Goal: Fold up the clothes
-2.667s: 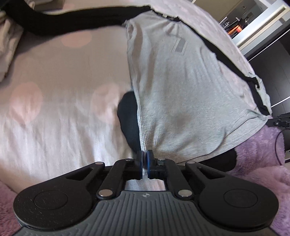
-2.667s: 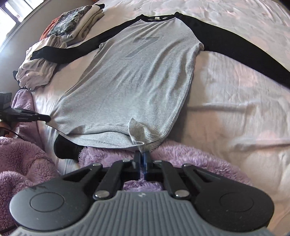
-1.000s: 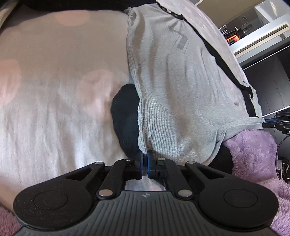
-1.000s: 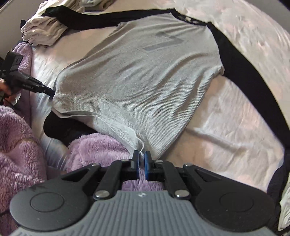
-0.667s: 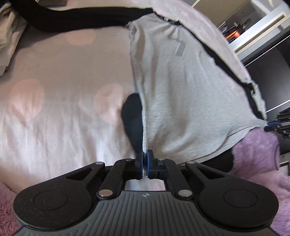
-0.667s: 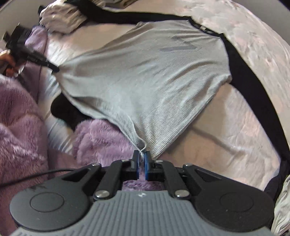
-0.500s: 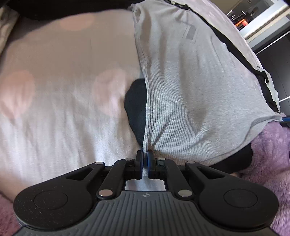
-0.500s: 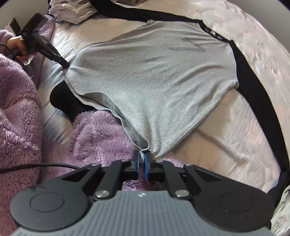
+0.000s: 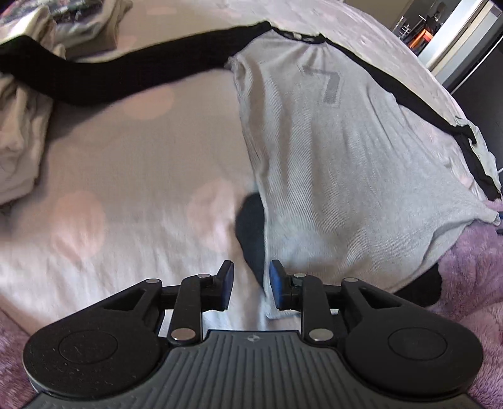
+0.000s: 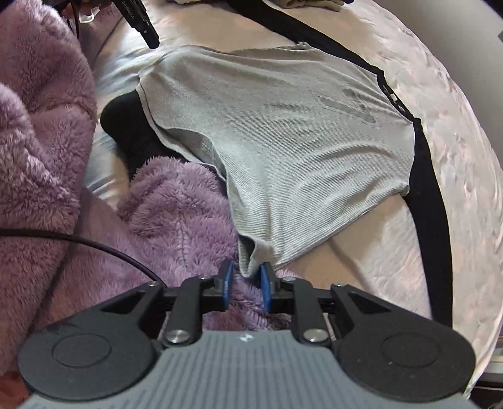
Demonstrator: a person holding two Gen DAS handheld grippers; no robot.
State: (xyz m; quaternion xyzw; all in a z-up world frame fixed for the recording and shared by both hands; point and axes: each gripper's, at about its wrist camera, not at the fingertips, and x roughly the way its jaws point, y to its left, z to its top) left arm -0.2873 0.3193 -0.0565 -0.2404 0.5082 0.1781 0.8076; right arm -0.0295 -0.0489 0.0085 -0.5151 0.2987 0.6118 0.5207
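A grey shirt (image 9: 330, 157) with black sleeves (image 9: 125, 78) and a faded number on the chest lies spread flat on the pale bedsheet (image 9: 125, 195). My left gripper (image 9: 251, 284) hovers over its near hem corner. Its jaws are opening, and the hem edge lies loose by the right pad (image 9: 276, 283), not pinched. In the right wrist view the shirt (image 10: 283, 141) stretches away, and its other hem corner sits slack between the tips of my right gripper (image 10: 245, 283). Those jaws are opening too, with the pads off the cloth. The left gripper's black fingers (image 10: 141, 22) show at the top left.
A fluffy purple blanket (image 10: 176, 204) bunches along the bed's near edge under the hem. A dark cloth (image 9: 251, 226) pokes out from under the shirt. Piled clothes (image 9: 19, 126) sit at the far left. A black cable (image 10: 94, 242) crosses the blanket.
Both grippers were shut on the shirt's hem corners; both have now opened and let the hem drop. The left gripper has lifted away, and the right gripper has rolled.
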